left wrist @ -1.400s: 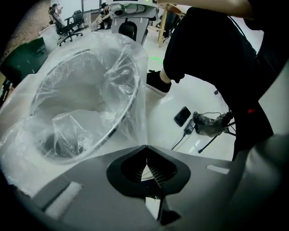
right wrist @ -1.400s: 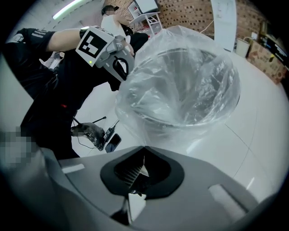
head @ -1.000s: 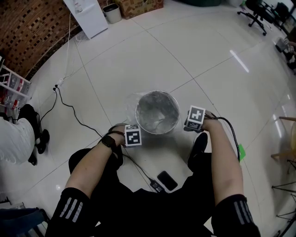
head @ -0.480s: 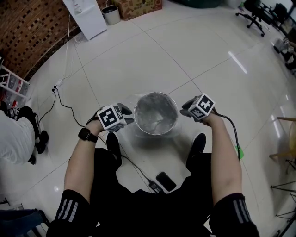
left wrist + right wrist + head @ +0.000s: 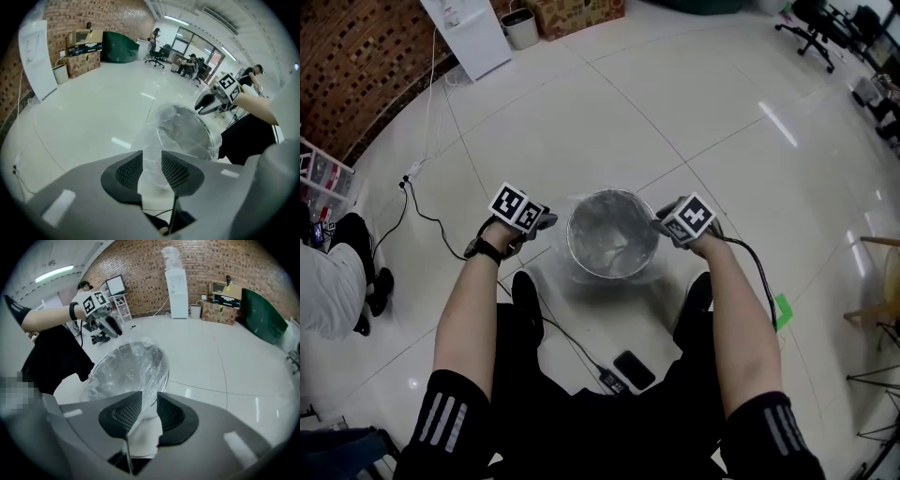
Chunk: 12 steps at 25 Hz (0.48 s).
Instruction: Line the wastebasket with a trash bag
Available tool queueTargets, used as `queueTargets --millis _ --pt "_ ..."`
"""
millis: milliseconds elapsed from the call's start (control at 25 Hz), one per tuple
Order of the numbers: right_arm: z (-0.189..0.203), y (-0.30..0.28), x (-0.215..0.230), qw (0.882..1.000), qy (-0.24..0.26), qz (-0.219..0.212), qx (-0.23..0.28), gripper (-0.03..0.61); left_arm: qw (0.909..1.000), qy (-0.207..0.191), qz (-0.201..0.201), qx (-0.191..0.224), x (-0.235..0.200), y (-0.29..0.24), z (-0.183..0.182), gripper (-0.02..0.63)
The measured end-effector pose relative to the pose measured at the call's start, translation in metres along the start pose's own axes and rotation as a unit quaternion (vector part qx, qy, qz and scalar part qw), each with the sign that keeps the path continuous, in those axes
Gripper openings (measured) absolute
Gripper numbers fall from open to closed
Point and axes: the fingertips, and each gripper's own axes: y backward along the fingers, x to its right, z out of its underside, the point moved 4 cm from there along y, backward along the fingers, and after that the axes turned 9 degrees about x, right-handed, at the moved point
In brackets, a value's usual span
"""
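With left gripper and right gripper each half-closed on bunched trash bag film, either side of the mid-frame wastebasket, pull apart evenly, then fold the hem over the rim (thin film, likely tears).

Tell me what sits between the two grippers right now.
The wastebasket, with the clear trash bag in it, stands between the left gripper and right gripper; the head view shows it.

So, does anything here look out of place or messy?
Nothing damaged or spilled. The clear trash bag looks untidy: crumpled plastic hangs loose outside the wastebasket, its edges pinched in the left gripper and right gripper. A phone lies beside a cable by the person's feet.
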Motion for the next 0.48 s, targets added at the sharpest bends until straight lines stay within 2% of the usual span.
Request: queueTargets --millis 80,160,200,240,400,480 --pt "0.005 -0.006 -0.003 1.0 0.023 -0.004 -0.02 0.105 0.9993 0.034 0.015 0.003 -0.002 -0.01 0.007 0.12" --pt "0.007 -0.007 0.0 1.0 0.021 -0.002 -0.02 0.074 0.9986 0.045 0.027 0.0 0.001 -0.017 0.012 0.12" --pt "0.006 -0.006 0.003 1.0 0.016 0.003 -0.014 0.059 0.9988 0.039 0.031 -0.005 0.004 -0.02 0.013 0.119" --pt "0.004 -0.004 0.007 1.0 0.013 0.01 -0.007 0.007 0.999 0.028 0.033 -0.01 0.006 -0.022 0.012 0.112" --pt "0.003 0.004 0.025 0.999 -0.007 0.051 -0.003 0.006 0.9998 -0.008 0.014 -0.008 0.002 -0.02 0.004 0.005" --pt "0.006 0.005 0.034 0.998 -0.012 0.07 -0.004 0.006 0.9998 -0.019 0.006 -0.002 -0.001 -0.022 0.0 -0.006"
